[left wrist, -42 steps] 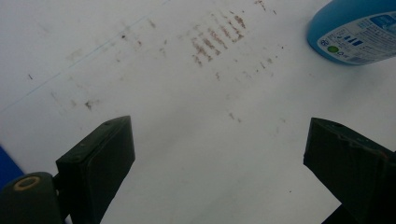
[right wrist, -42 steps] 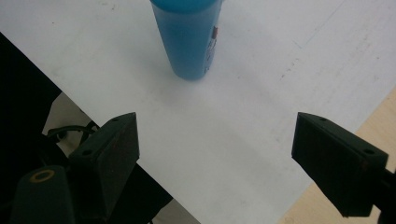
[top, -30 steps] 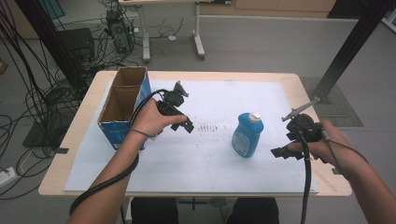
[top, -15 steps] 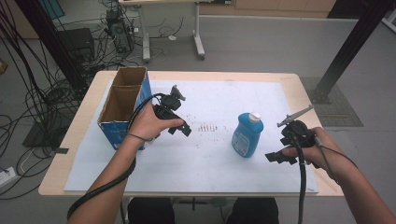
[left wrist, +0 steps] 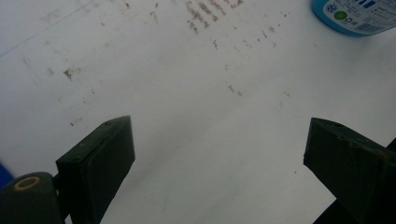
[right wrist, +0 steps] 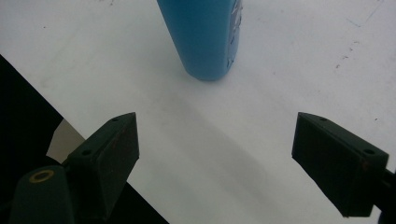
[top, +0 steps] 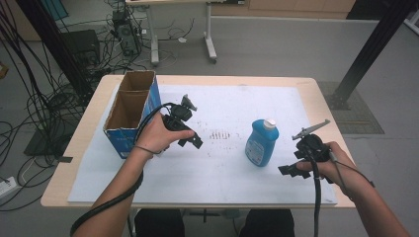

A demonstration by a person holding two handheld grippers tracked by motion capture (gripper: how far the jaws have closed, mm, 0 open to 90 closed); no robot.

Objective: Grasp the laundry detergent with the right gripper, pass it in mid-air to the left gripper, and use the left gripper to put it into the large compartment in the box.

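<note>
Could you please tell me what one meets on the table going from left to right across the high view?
Cardboard box → left gripper → brown smudges on the white sheet → blue bottle → right gripper.

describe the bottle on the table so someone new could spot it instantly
Start at the white mat that covers the wooden table. Right of its centre, ahead of the open right hand-held gripper, a blue bottle stands upright, not held. Its blue plastic body, white cap and printed label set it apart from the open cardboard box at the mat's left edge.
</note>
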